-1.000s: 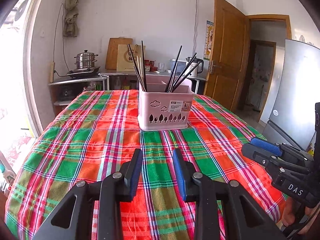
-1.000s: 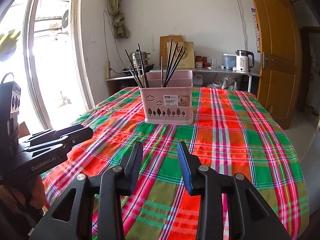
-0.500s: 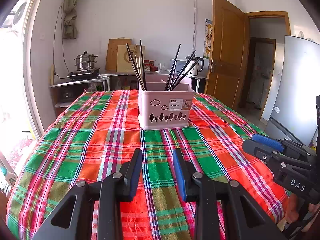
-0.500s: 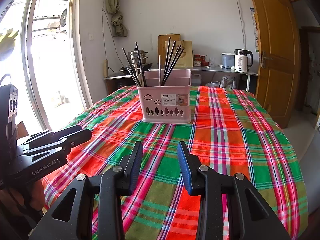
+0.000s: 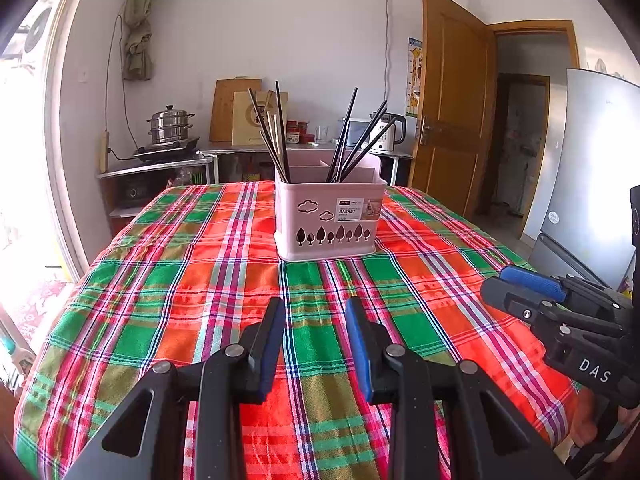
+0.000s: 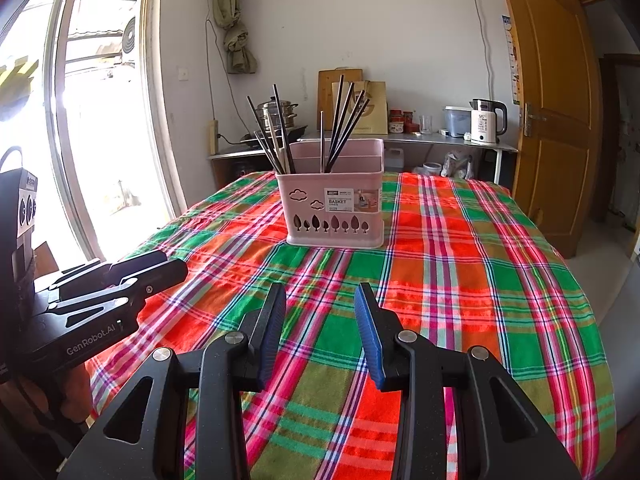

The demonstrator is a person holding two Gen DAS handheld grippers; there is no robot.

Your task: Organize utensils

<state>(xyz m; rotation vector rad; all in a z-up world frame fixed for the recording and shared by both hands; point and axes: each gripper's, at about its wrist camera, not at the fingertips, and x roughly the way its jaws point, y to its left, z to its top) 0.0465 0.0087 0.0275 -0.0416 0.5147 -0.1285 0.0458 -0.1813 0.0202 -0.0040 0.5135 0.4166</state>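
Honestly, chopsticks [image 5: 280,136] already stood in the pink basket [image 5: 328,216] mid-frame, while left gripper [image 5: 314,344] and right gripper [image 6: 320,336] hung open, empty.

White walls [image 5: 304,40]; wooden door [image 6: 560,112] open at right; bright window [image 6: 100,128] at left; plaid-clothed table [image 6: 460,280]; counter [image 6: 420,142] with kettle [image 6: 486,120], steamer pot [image 5: 170,124].

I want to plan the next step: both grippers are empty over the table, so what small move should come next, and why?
Probably bring the right gripper forward toward the pink basket. Both it and the left gripper are open and empty, no loose utensils lie on the cloth, and the chopsticks stand unevenly in two compartments.
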